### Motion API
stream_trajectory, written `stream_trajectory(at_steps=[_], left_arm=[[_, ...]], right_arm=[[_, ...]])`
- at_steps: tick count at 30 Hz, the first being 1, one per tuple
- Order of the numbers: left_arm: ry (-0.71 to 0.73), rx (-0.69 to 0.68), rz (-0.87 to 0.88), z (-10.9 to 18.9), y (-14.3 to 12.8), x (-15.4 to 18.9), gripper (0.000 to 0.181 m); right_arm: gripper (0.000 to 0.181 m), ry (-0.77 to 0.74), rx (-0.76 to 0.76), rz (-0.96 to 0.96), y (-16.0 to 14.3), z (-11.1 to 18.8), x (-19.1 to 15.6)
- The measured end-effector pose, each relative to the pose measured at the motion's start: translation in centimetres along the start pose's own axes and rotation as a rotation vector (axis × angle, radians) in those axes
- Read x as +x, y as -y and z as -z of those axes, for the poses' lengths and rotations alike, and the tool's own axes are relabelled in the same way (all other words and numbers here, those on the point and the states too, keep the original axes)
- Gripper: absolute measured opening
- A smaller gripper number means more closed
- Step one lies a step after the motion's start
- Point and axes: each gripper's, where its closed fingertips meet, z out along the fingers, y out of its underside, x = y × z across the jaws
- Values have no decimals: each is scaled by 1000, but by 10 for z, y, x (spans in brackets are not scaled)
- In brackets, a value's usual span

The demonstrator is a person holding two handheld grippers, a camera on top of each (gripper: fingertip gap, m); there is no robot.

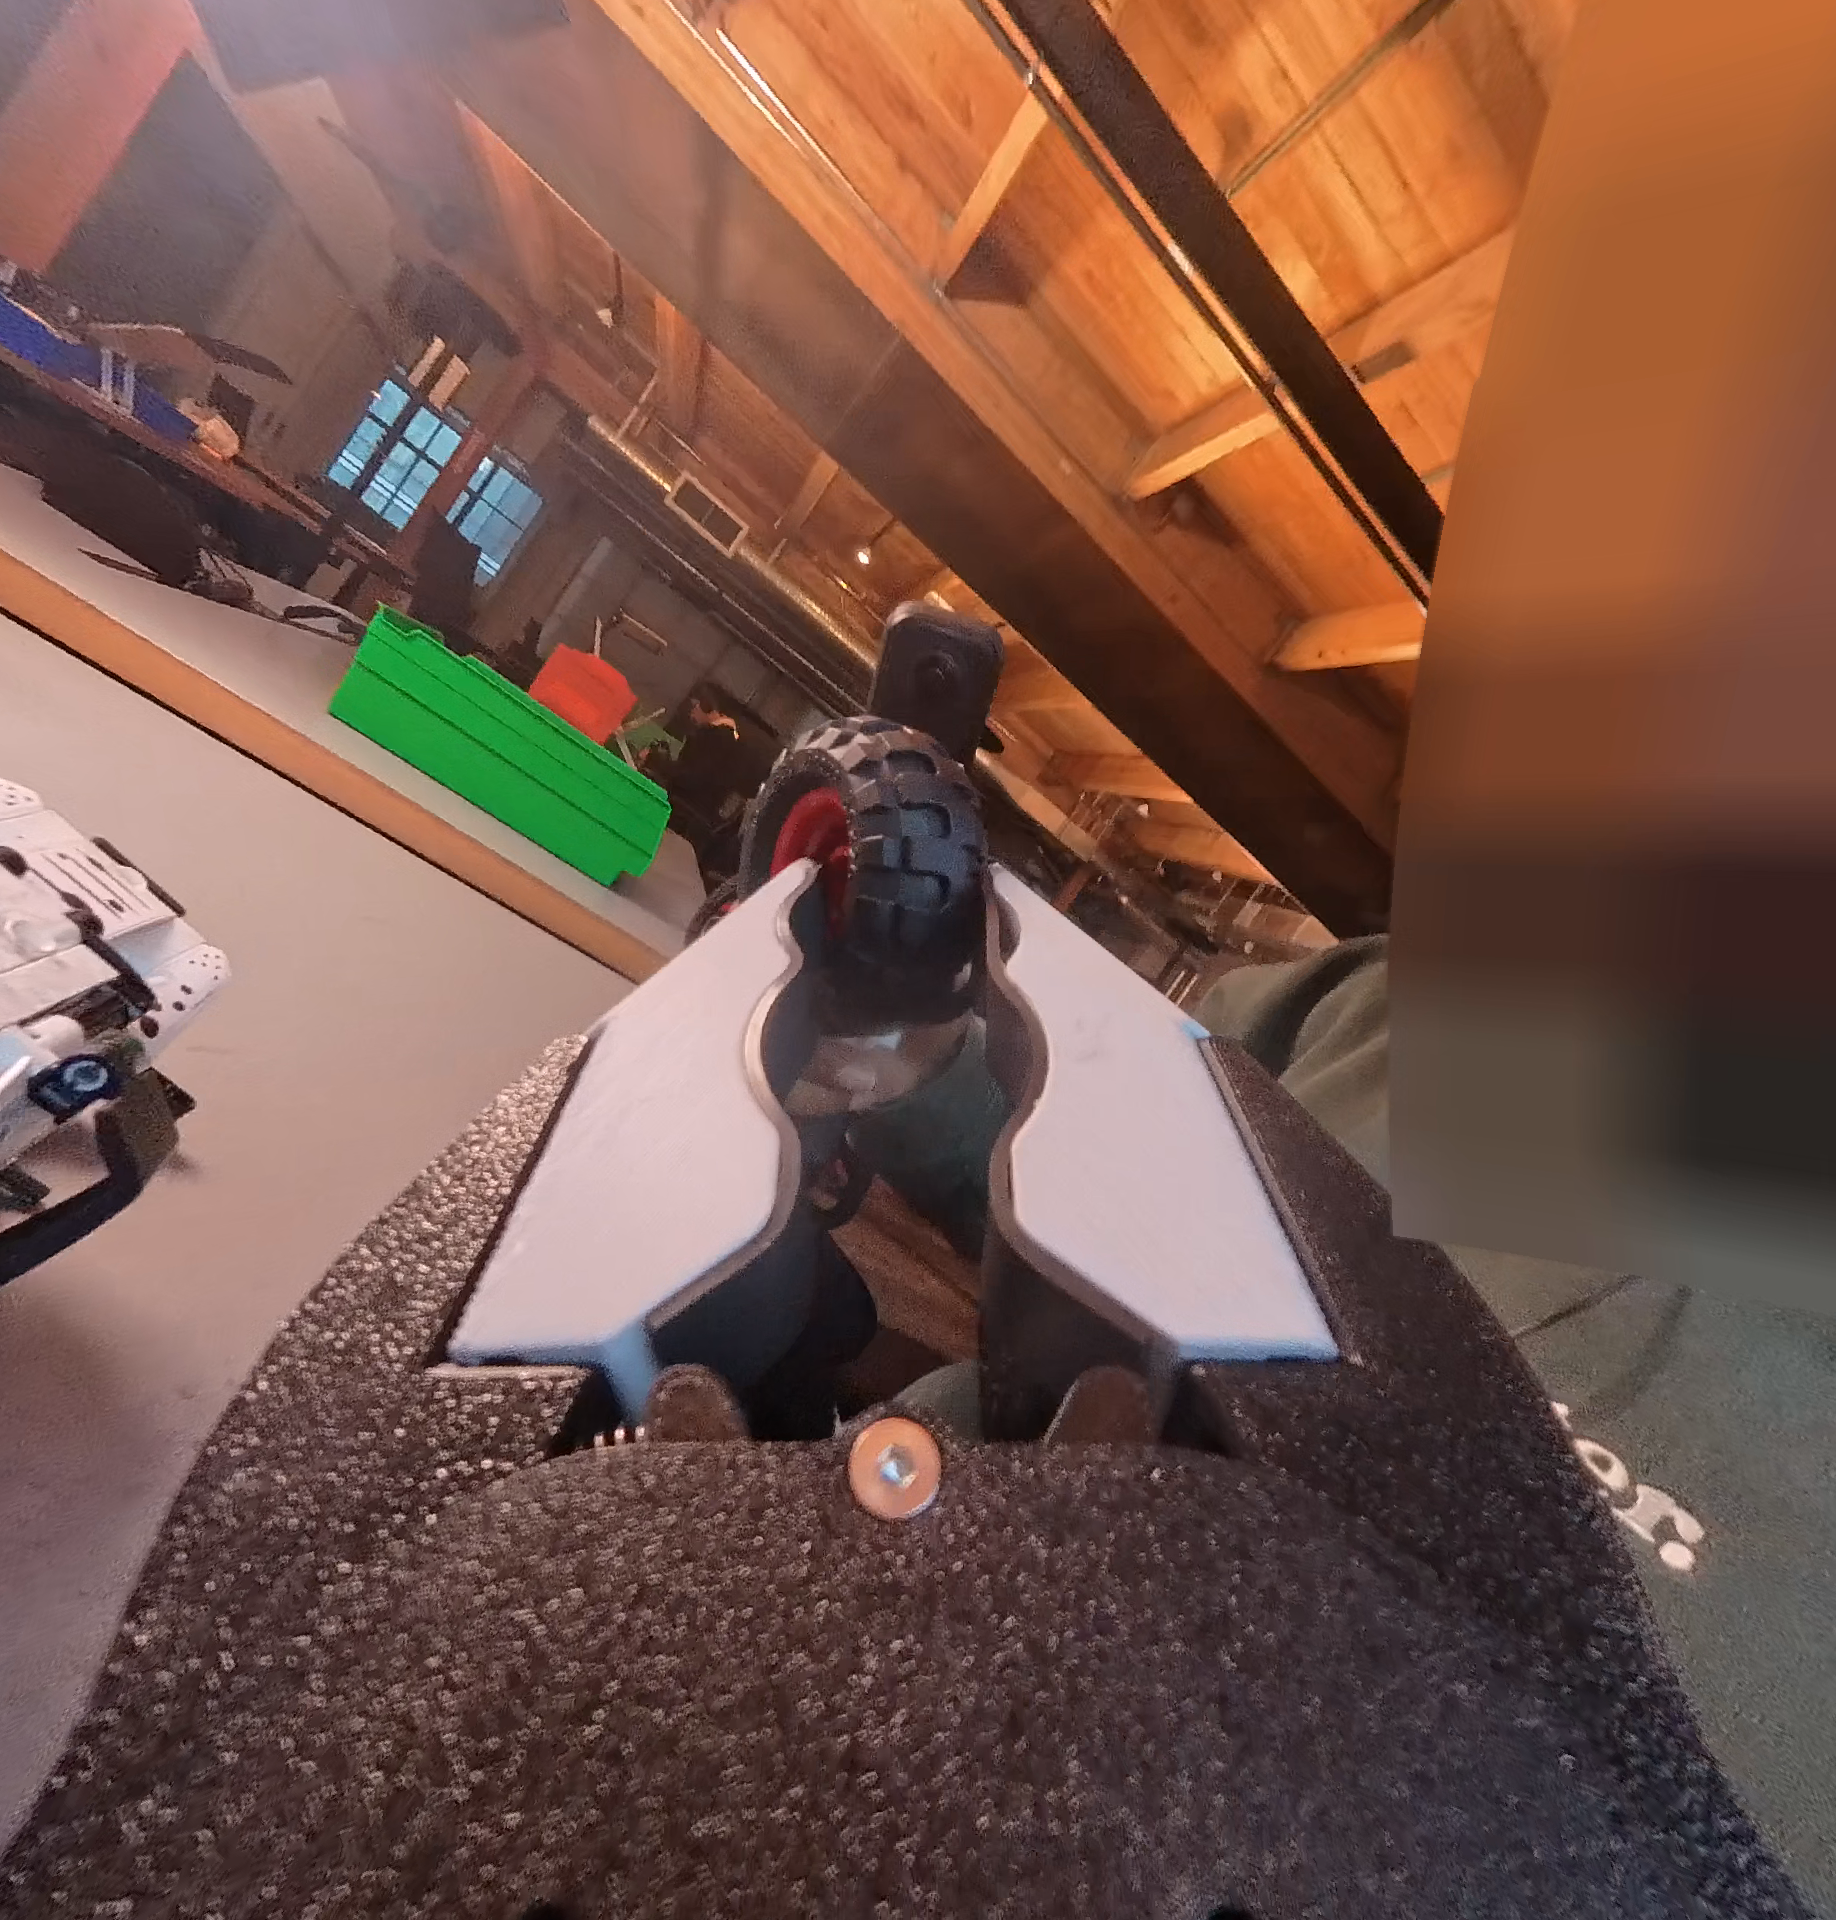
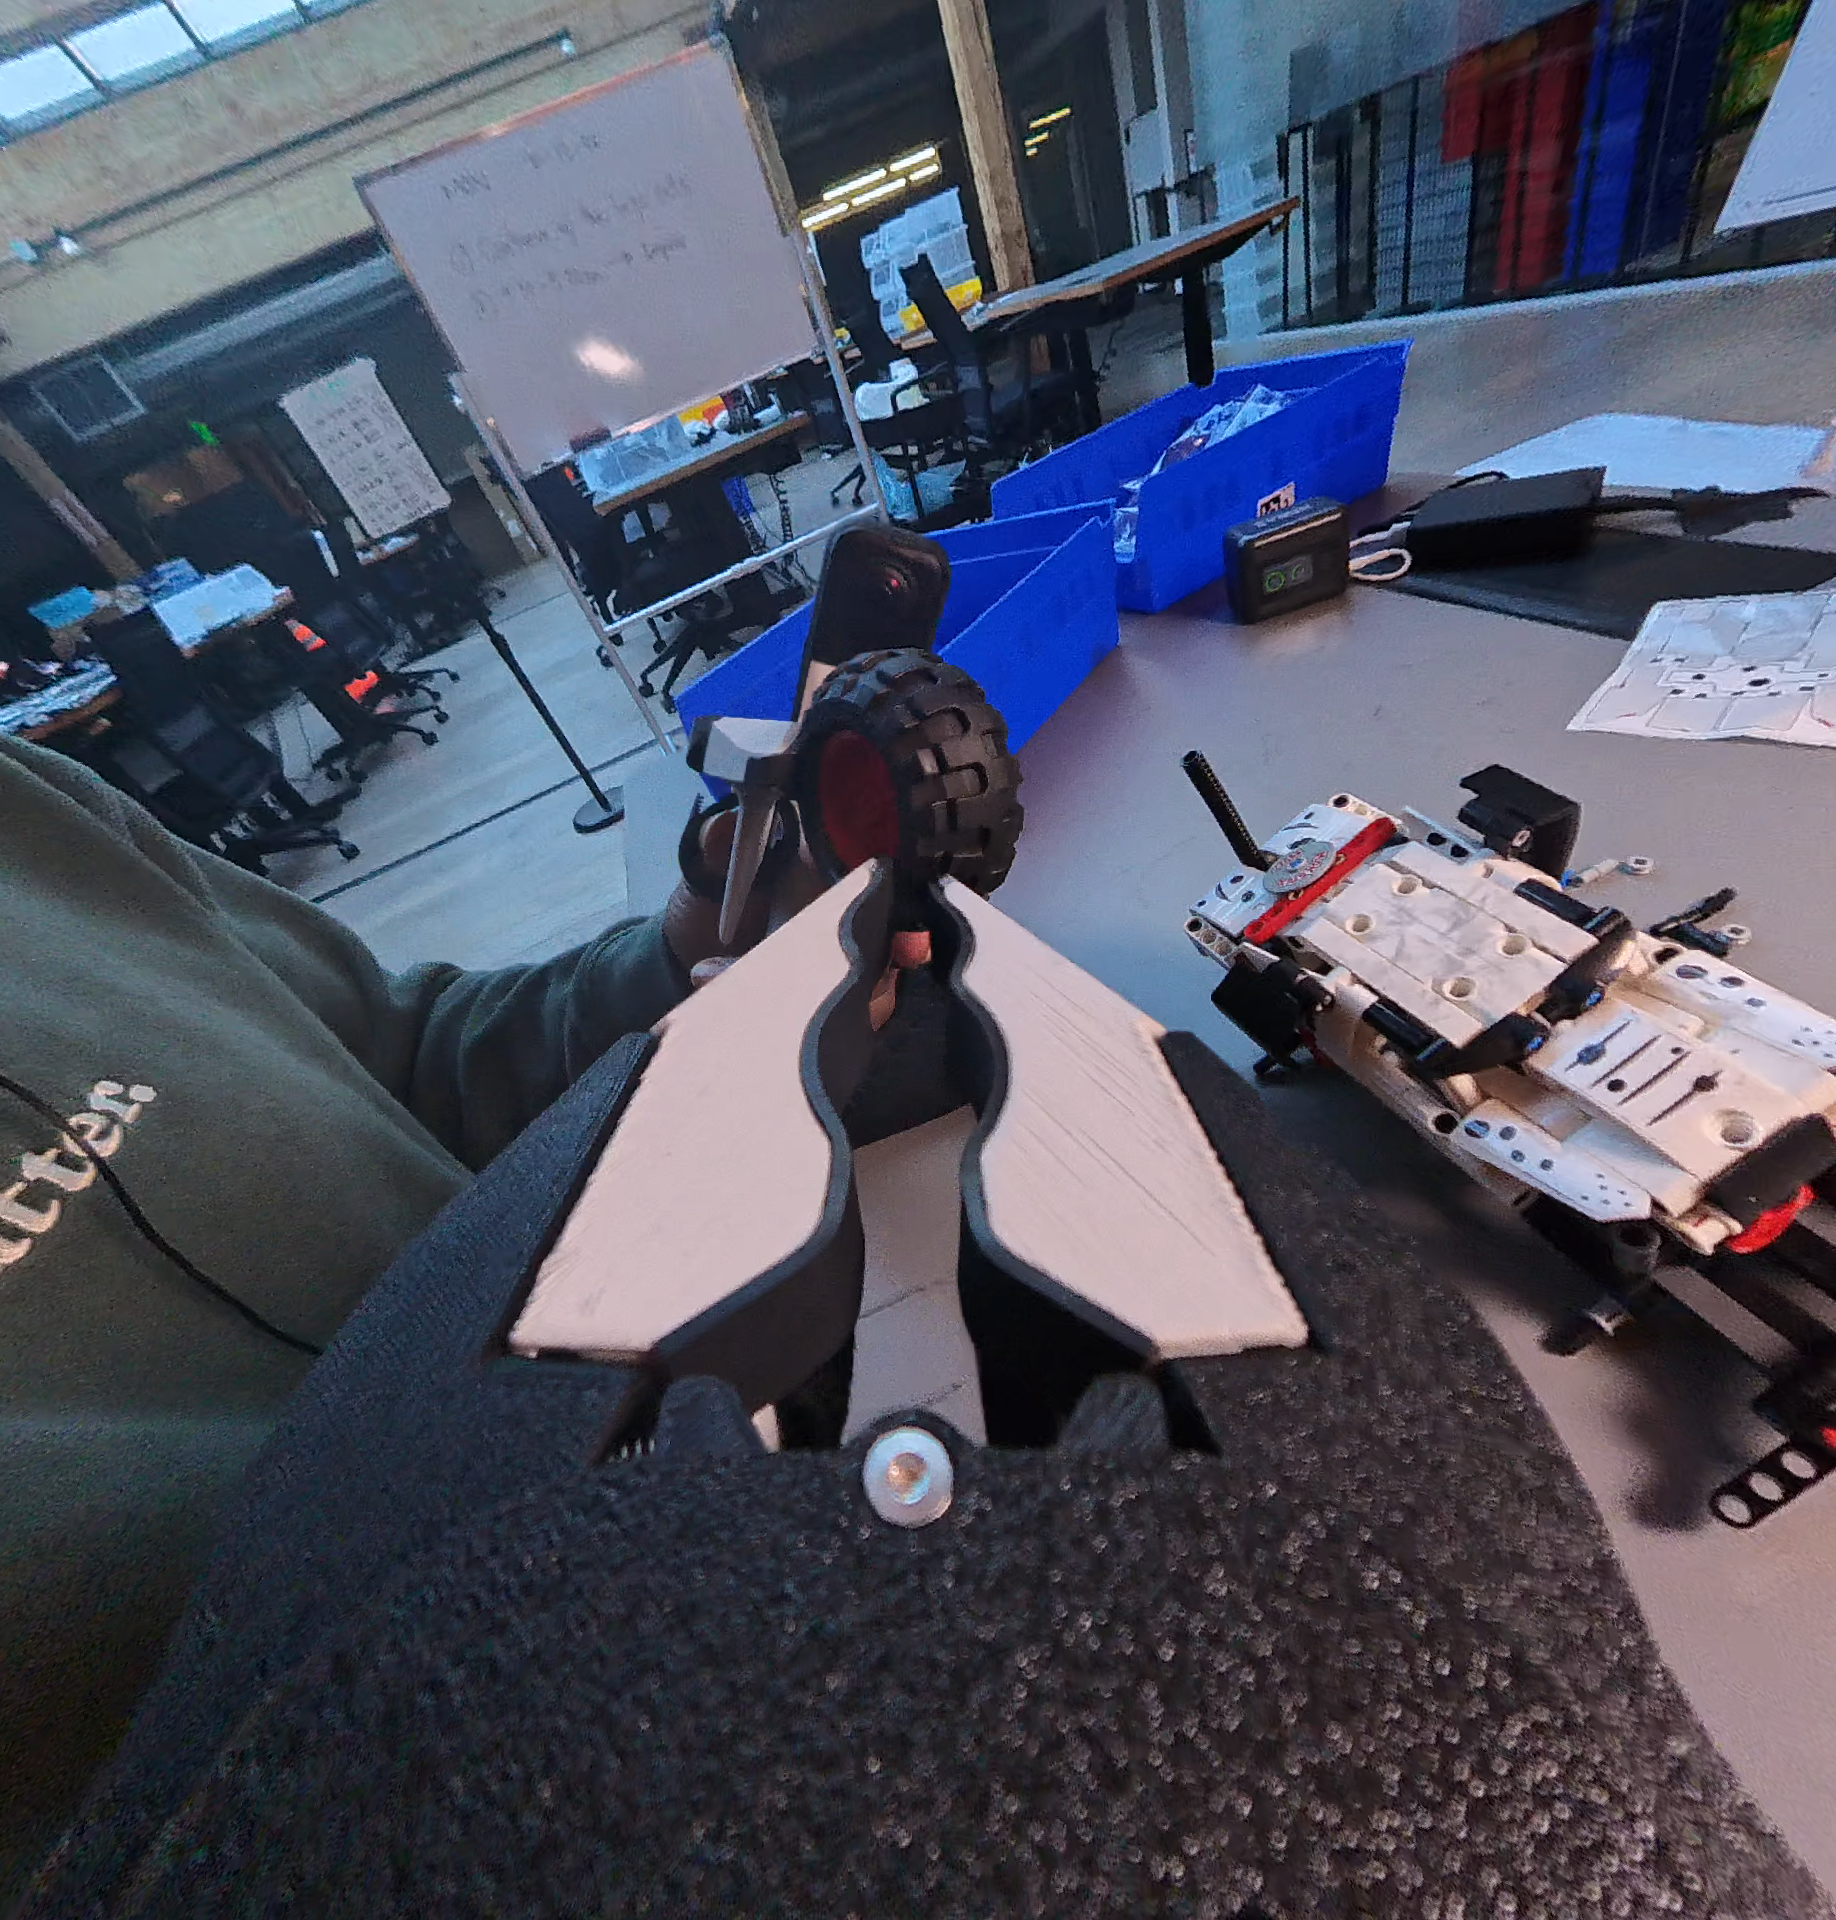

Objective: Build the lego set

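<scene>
Knobbly matt rubber tyre on a red plastic hub, smooth grey tabletop, glossy white plastic model.

I count one black knobby rubber wheel with a red hub, raised between my two grey-fingered grippers, the left gripper and the right gripper. One partly built white and black lego vehicle lies on the grey table. Two blue plastic bins stand behind it, and one green plastic bin at the far edge. One white printed sheet and one small black device with a green light lie near the bins.
</scene>
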Motion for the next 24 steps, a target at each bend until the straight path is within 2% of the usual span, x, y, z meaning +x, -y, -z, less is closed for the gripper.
stream_trajectory(at_steps=[2,4,8,10,12,15,20,24], left_arm=[[19,37,1,0,3,-4,26],[90,40,-79,-1,4,-9,26],[181,29,-241,-5,6,-7,27],[214,37,-321,-7,7,-5,27],[246,62,-383,-8,8,-4,27],[305,76,-463,-6,8,-9,27],[334,76,-507,-4,7,-9,27],[330,62,-529,-8,3,-7,27]], right_arm=[[0,-30,1,-43,-1,2,6],[1,-27,4,-134,-3,1,7],[21,-78,42,-243,-5,1,16],[25,-50,80,-322,-5,-1,16],[20,-15,121,-376,-1,-4,14],[4,30,182,-441,5,-4,12],[19,72,187,-481,5,-7,10],[15,46,187,-459,3,-7,14]])
